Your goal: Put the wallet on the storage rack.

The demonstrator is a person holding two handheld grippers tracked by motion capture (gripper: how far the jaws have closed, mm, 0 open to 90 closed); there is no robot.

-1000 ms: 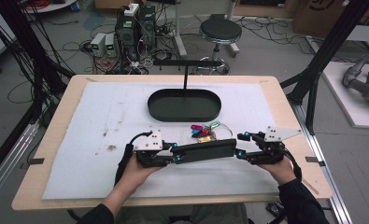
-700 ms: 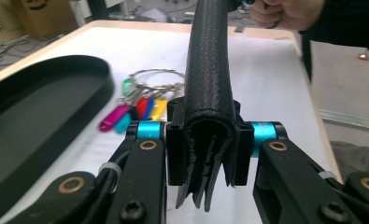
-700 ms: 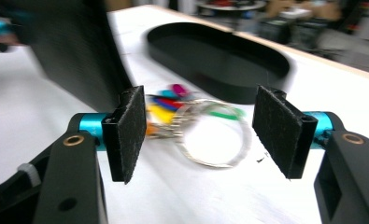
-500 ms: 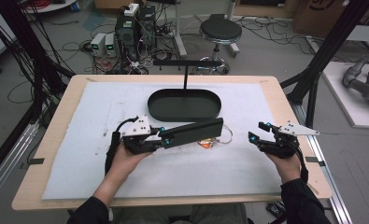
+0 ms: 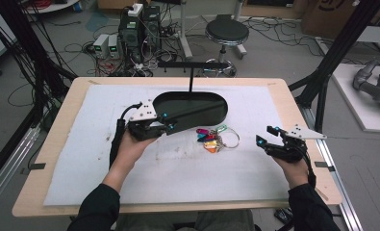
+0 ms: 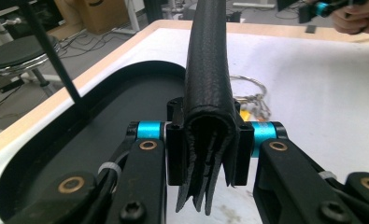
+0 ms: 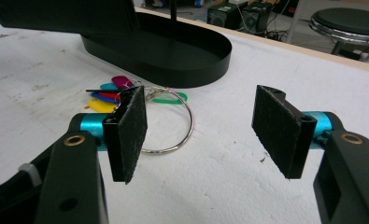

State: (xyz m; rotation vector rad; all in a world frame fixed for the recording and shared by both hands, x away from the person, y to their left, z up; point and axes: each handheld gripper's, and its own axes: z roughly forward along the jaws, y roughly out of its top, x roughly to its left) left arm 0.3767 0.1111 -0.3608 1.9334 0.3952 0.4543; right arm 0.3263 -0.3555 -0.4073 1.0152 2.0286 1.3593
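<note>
Nearest the person, two forearms in dark sleeves reach over the table's front edge, each hand carrying one gripper, so two in all. The right gripper [image 5: 266, 136] hovers over the white mat [image 5: 106, 187] with its jaws spread wide and nothing between them; in the right gripper view its two felt pads [image 7: 129, 135] stand well apart. The left gripper [image 5: 167, 122] is clamped on one black leather wallet [image 6: 209, 79], which is folded and held by its end; in the left gripper view its layered edges hang down between the pads and its far end is cut off by the top of the picture. From above, the wallet reaches out over the near wall of the one black oval tray [image 5: 219, 114], and dark on dark, its outline there is hard to make out. Between the two grippers, on the mat just in front of the tray, lies one key ring [image 5: 228, 140] with a cluster of coloured tags [image 5: 208, 139]; they overlap, so I can't count them surely. A thin black post [image 5: 191, 79] rises behind the tray. Beyond the table stands one round stool [image 5: 227, 32].
</note>
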